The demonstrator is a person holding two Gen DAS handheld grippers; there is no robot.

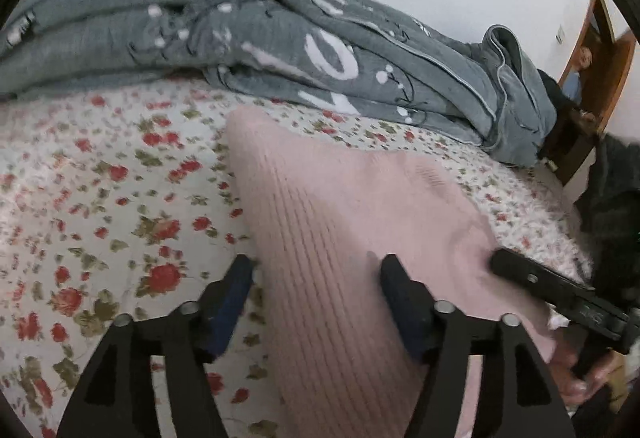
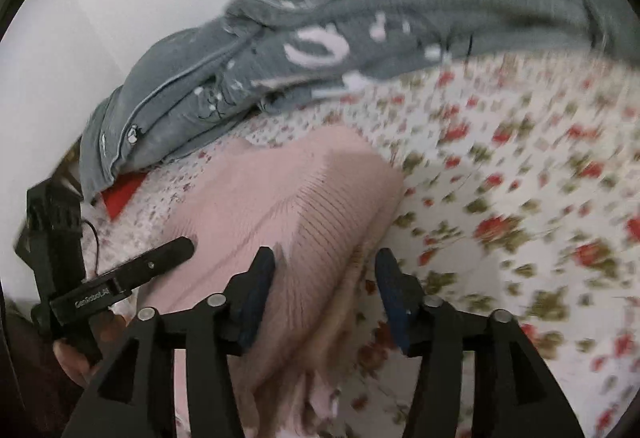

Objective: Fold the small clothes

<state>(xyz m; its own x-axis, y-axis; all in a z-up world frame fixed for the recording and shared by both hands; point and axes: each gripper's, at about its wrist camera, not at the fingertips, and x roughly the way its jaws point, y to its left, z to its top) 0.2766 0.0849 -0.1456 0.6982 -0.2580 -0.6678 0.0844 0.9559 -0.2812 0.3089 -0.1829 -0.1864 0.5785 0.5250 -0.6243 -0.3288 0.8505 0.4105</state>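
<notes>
A pink ribbed knit garment (image 1: 340, 222) lies folded on the floral bedsheet (image 1: 100, 198). My left gripper (image 1: 316, 270) is open just above its near left edge, one finger over the sheet and one over the cloth. In the right wrist view the garment (image 2: 280, 198) runs under my right gripper (image 2: 324, 266), which is open and straddles its right edge. The other gripper shows in each view: the right one (image 1: 560, 290) at the garment's right side, the left one (image 2: 132, 270) resting on its left side.
A bunched grey blanket (image 1: 280, 38) with white print lies along the far side of the bed by a white wall. A doorway with a person (image 1: 580, 66) is at the far right. A red item (image 2: 120, 194) lies under the blanket's end.
</notes>
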